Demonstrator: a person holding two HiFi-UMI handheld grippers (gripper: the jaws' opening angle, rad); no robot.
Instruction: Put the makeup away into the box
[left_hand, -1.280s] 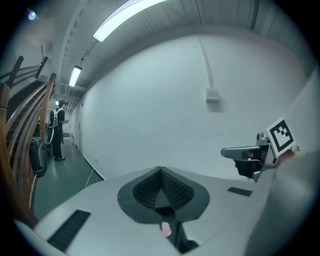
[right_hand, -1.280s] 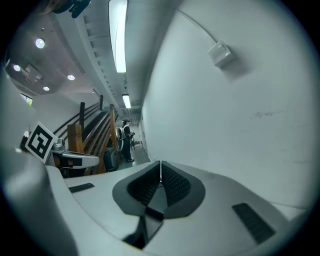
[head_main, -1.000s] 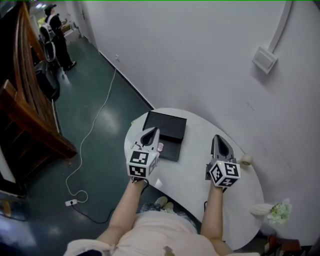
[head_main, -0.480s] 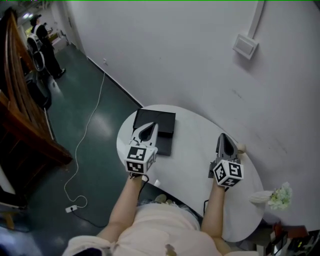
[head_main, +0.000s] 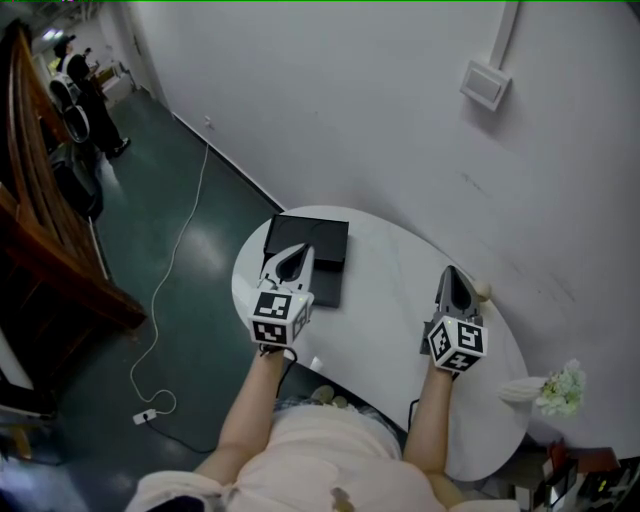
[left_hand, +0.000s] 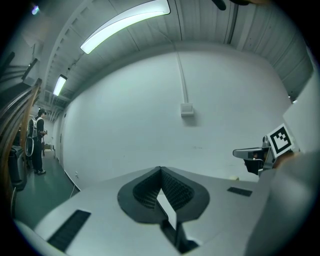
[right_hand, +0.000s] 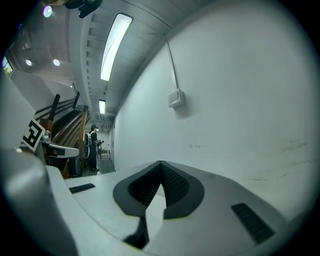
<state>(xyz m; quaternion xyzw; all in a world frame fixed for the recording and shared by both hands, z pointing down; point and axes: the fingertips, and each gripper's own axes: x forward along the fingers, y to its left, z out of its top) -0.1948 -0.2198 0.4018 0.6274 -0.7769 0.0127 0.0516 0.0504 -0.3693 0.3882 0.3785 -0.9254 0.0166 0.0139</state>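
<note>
The left gripper (head_main: 302, 251) is held level over the left part of the white, rounded worktop (head_main: 385, 300). Its fingers (left_hand: 172, 187) are closed tip to tip with nothing between them. The black box (head_main: 326, 234), flat and dark, lies on the worktop directly under and just ahead of these fingertips, reaching from them toward the wall (head_main: 380, 120). From above I cannot tell whether its lid is raised, and no makeup can be made out on or beside it. The right gripper (head_main: 451, 271) is held level well apart to the right, over bare worktop. Its fingers (right_hand: 172, 185) are likewise pressed together and hold nothing. Just ahead of the right fingertips and slightly to their right, at the worktop's edge by the wall, sits a small pale round item (head_main: 483, 291), too small to identify. Farther to the right of those fingers and back toward the person, a bunch of white flowers (head_main: 558, 392) lies at the worktop's end. Each gripper shows at the edge of the other's view, marker cube upward. Far beyond the left fingers, a white cable (head_main: 175, 270) trails across the green floor (head_main: 150, 210).
</note>
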